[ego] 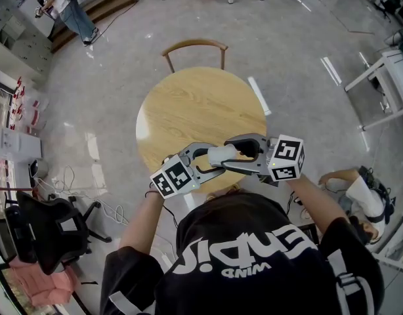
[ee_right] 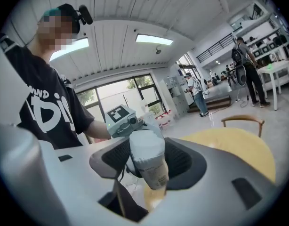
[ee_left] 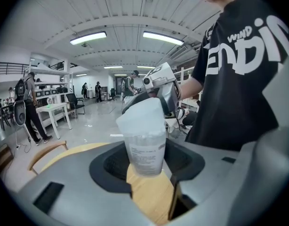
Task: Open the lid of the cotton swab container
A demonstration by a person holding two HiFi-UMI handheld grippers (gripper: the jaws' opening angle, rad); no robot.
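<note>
**Entry: cotton swab container, held in two claws over the desk's near edge**

Item 1. Cotton swab container (ee_left: 144, 155): clear body with a printed label and a white lid (ee_right: 147, 147) on its top end. It was held in the air above the near edge of the desk (ego: 195, 104), not resting on the wood. The views did not settle whether the lid sat fully closed.

Item 2. Left claw (ee_left: 145, 166): jaws stood wide, clamped on the labelled body of the container, one dark pad on either side.

Item 3. Right claw (ee_right: 149, 166): came in from the opposite side, facing the left claw, with its jaws closed around the lid end. In the head view the two claws met tip to tip at the container.

Item 4. Desk: round, light wood, its top otherwise bare.

Item 5. Wooden chair (ego: 195, 44): curved back, stood at the desk's far edge.

Item 6. Black office chair (ego: 47, 231): stood on the floor, well apart from the desk's left edge.
</note>
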